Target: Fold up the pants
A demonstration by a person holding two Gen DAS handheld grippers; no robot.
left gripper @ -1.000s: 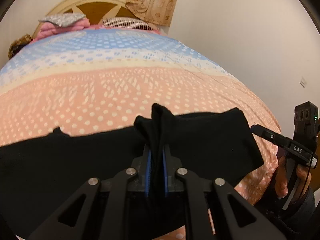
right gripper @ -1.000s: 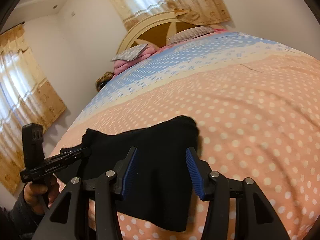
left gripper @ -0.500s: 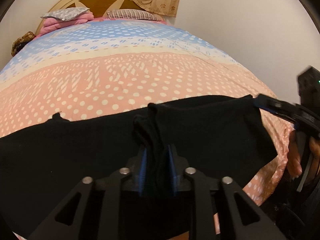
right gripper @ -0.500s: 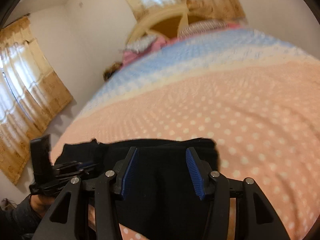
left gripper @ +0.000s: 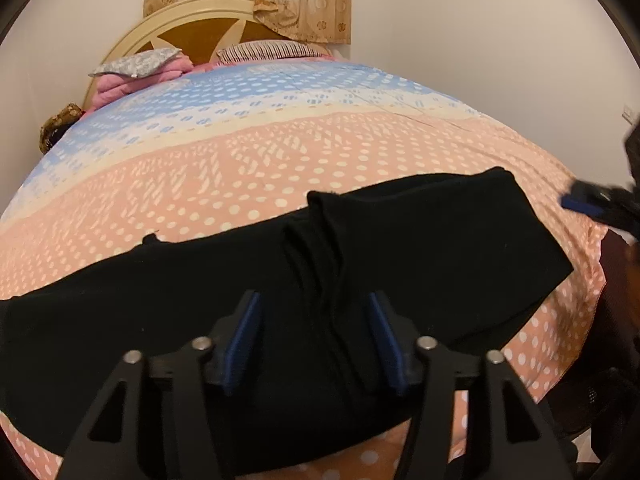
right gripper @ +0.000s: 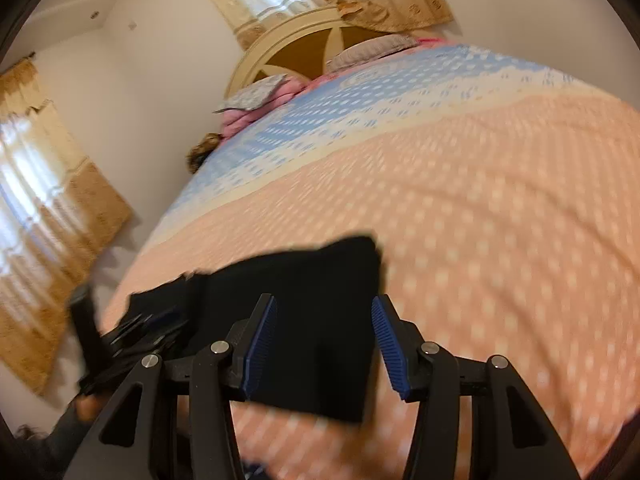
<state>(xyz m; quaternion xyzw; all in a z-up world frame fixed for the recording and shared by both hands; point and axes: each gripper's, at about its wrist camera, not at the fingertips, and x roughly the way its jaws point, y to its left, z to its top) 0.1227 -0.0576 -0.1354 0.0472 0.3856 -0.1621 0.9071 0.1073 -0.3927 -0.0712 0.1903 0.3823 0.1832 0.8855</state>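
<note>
Black pants lie across the near edge of the bed, folded over at the right end. A bunched ridge of the cloth runs up between my left gripper's jaws. Those jaws are opening, and the blue pads stand clear of the cloth on both sides. In the right wrist view, which is blurred, my right gripper hovers open over the folded end of the pants, gripping nothing. Its tip shows at the right edge of the left wrist view. The left gripper appears as a smear at lower left.
The bed has a peach and blue dotted cover reaching back to a cream headboard. Pillows and a pink blanket lie there. Curtains hang on the left wall, and a bare wall stands to the right.
My left gripper's jaws have spread apart and let go of the pinched fold, which now lies slack between them. The right gripper has drifted up and right, with its view tilting and blurring.
</note>
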